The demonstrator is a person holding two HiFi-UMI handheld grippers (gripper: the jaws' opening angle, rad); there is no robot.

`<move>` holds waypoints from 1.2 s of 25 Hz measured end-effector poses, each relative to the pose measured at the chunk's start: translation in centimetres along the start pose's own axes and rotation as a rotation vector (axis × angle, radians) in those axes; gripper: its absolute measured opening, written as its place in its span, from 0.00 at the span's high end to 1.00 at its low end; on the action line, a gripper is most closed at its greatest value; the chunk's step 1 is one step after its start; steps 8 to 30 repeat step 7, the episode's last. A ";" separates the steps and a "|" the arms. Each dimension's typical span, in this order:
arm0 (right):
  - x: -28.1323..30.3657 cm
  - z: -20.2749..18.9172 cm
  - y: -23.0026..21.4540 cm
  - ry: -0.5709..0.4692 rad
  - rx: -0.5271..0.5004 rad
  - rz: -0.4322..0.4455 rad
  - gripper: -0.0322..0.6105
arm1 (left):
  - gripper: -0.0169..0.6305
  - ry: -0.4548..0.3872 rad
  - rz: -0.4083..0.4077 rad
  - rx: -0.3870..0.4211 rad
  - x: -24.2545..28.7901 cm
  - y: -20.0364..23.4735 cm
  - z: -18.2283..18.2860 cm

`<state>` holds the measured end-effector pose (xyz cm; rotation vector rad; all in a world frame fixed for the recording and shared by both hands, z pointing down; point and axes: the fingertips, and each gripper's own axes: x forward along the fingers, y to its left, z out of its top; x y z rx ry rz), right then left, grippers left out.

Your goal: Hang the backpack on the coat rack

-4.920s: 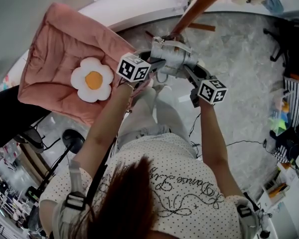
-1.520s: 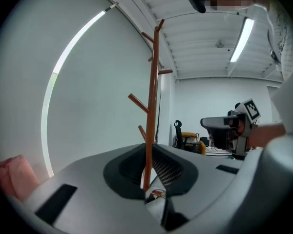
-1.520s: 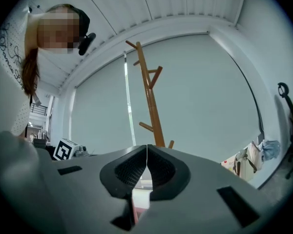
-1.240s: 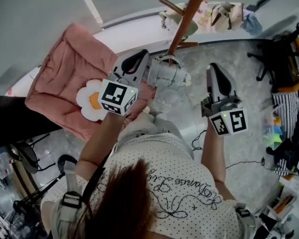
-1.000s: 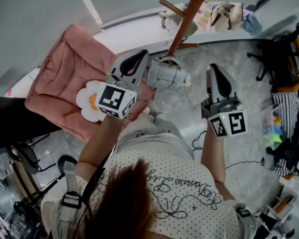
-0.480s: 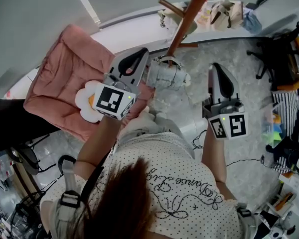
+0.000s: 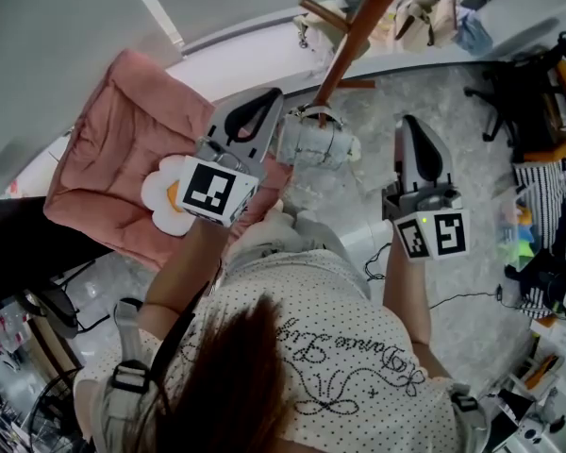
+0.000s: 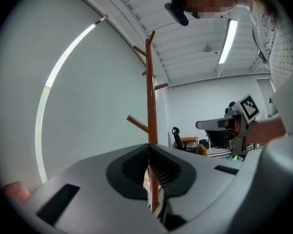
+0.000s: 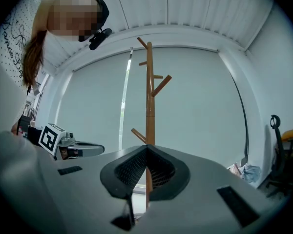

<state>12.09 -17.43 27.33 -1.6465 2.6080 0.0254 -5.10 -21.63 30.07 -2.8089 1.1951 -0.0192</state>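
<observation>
The brown wooden coat rack [image 7: 360, 28] rises at the top of the head view. A small grey backpack [image 7: 313, 143] hangs by its top loop at a low peg on the pole, and no gripper touches it. My left gripper [image 7: 267, 95] is just left of the pack, shut and empty. To the pack's right, my right gripper [image 7: 408, 122] is also shut and empty. In the left gripper view the closed left gripper [image 8: 149, 148] points at the coat rack [image 8: 149, 96]. The right gripper [image 9: 146, 149] faces the coat rack [image 9: 149, 96] too.
A pink cushion [image 7: 113, 130] with a flower pillow [image 7: 165, 201] lies on the floor at left. Bags [image 7: 424, 15] sit by the wall behind the rack. An office chair [image 7: 538, 92], cables [image 7: 453, 276] and clutter fill the right side.
Some seconds ago both grippers were close together on the backpack; now they are apart on either side of it and the pack hangs alone. Over the last second almost nothing moved.
</observation>
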 end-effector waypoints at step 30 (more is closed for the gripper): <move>0.7 0.1 -0.3 -0.003 -0.025 -0.045 0.93 | 0.96 0.003 -0.024 -0.018 0.3 1.0 -0.3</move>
